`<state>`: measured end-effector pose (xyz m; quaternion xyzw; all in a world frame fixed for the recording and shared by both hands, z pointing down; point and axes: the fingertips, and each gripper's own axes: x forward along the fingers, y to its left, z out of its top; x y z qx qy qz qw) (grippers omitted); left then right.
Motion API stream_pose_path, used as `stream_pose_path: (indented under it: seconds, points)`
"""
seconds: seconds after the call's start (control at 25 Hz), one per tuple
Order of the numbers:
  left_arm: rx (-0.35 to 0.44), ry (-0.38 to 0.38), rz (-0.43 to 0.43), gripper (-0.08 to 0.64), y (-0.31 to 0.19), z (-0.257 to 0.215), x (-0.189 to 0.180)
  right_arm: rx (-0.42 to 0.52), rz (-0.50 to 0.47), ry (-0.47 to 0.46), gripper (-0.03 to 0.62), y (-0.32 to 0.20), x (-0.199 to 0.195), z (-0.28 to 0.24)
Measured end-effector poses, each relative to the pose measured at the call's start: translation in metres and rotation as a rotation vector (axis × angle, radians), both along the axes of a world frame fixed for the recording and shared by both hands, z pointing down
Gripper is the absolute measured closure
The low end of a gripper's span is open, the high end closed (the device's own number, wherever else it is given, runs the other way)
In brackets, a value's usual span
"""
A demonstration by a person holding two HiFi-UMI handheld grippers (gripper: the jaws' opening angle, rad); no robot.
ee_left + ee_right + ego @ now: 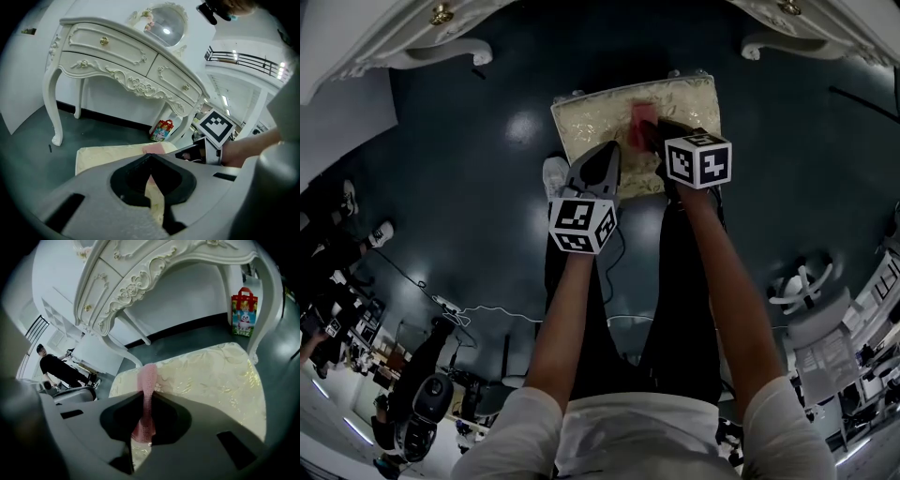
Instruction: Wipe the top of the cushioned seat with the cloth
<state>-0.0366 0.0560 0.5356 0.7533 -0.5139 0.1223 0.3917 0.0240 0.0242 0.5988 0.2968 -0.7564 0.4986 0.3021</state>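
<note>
Two claws, right claw (146, 397) pinching cloth (149, 375) on seat (211, 376), left claw (151, 155) closed (empty)

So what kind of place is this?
Probably a studio or lab with a staged bedroom corner: an ornate white dressing table with mirror, a cushioned seat, yet office chairs and floor cables.
</note>
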Motion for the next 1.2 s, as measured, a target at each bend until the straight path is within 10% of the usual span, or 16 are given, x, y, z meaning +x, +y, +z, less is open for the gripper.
stream_pose_path:
  seconds: [0.24, 0.8, 1.2]
  points:
    - [0.000, 0.020, 0.028, 0.549, -0.009, 0.001, 0.034, 0.010, 0.050, -0.094, 0.552, -0.022, 0.052, -0.001]
    - [-0.008, 0.054, 0.084, 0.549, -0.020, 0.002, 0.098, 0.053, 0.079, 0.090, 0.551, -0.045, 0.156, -0.003]
    - [0.003, 0.040, 0.056, 0.549, -0.018, -0.006, 0.075, 0.055, 0.085, 0.210, 0.555, -0.045, 0.180, 0.005]
